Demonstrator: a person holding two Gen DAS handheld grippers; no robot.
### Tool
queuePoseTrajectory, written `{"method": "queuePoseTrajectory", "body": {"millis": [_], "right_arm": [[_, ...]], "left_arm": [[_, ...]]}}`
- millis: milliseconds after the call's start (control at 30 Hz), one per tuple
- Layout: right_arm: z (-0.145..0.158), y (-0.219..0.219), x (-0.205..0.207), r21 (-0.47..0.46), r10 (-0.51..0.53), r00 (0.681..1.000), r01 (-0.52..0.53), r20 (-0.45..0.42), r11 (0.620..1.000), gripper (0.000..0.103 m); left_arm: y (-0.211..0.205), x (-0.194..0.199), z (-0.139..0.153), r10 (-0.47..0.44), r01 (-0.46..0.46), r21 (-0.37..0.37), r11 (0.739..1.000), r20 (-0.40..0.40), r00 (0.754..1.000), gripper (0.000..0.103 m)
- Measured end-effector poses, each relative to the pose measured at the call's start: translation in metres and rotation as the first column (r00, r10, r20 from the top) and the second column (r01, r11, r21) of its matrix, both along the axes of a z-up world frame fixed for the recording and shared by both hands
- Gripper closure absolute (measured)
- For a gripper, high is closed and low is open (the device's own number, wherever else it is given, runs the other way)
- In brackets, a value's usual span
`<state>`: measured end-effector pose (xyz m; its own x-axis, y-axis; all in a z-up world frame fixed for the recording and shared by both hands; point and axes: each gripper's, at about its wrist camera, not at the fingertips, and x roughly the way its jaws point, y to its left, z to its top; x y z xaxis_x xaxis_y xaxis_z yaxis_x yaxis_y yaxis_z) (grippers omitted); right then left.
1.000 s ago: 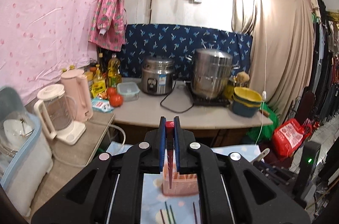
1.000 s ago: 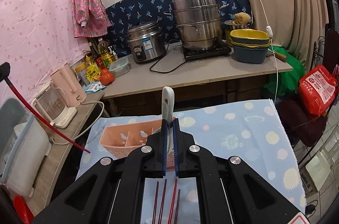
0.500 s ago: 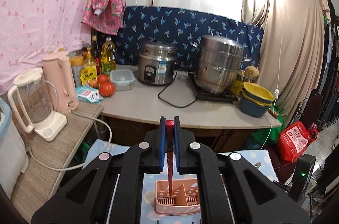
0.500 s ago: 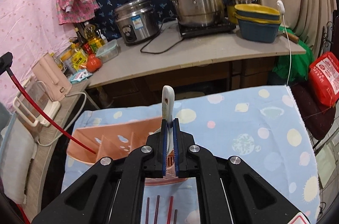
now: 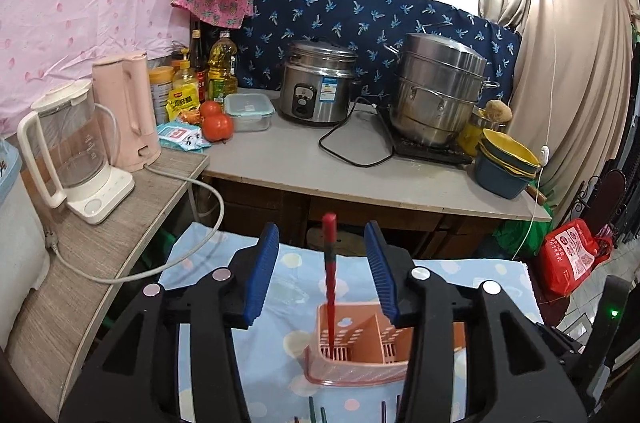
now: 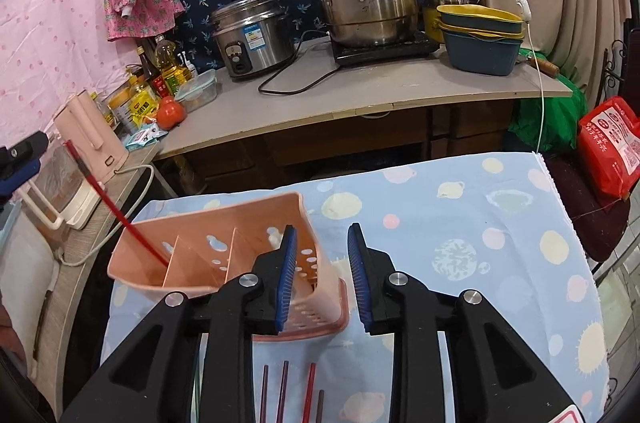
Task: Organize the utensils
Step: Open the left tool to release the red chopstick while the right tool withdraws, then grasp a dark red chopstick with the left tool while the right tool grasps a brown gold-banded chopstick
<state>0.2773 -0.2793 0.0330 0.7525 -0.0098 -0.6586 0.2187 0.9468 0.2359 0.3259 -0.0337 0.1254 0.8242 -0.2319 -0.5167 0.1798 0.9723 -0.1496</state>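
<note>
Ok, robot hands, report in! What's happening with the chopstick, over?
Left gripper open. Right gripper open, empty. Red chopstick standing in the pink holder, end compartment, touching neither finger. More chopsticks on the cloth. Nothing in the way.

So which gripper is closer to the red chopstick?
Left. The left gripper is open with the red chopstick standing between its fingers. The right gripper is over the pink caddy's other end.
</note>
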Motion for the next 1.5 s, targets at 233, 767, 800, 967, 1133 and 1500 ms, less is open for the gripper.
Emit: {"method": "queuePoseTrajectory", "body": {"millis": [233, 767, 800, 967, 1133, 1500], "right_arm": [[0.01, 0.003, -0.031, -0.009, -0.005, 1.0, 0.005, 0.02, 1.0, 0.074], [-0.014, 0.035, -0.145, -0.036, 0.018, 0.998, -0.02, -0.057, 0.999, 0.074], [-0.017, 0.038, -0.154, -0.035, 0.021, 0.998, -0.024, -0.065, 0.999, 0.074], [-0.036, 0.05, -0.193, -0.047, 0.028, 0.994, -0.033, -0.102, 0.998, 0.074], [-0.056, 0.058, -0.225, -0.033, 0.039, 0.989, -0.044, -0.145, 0.999, 0.074], [-0.091, 0.066, -0.269, -0.008, 0.04, 0.976, -0.042, -0.215, 0.999, 0.074]], "left_arm": [[0.014, -0.025, -0.004, 0.011, -0.011, 0.007, 1.0, -0.02, 1.0, 0.06], [0.039, -0.128, -0.061, 0.009, -0.004, 0.037, 0.999, -0.152, 0.988, 0.06], [0.041, -0.135, -0.067, 0.011, -0.005, 0.036, 0.999, -0.166, 0.986, 0.06], [0.046, -0.169, -0.098, 0.012, 0.0, 0.055, 0.998, -0.229, 0.973, 0.06], [0.046, -0.205, -0.137, 0.004, 0.025, 0.091, 0.996, -0.304, 0.953, 0.06], [0.032, -0.254, -0.194, -0.051, 0.104, 0.111, 0.988, -0.403, 0.914, 0.06]]}}
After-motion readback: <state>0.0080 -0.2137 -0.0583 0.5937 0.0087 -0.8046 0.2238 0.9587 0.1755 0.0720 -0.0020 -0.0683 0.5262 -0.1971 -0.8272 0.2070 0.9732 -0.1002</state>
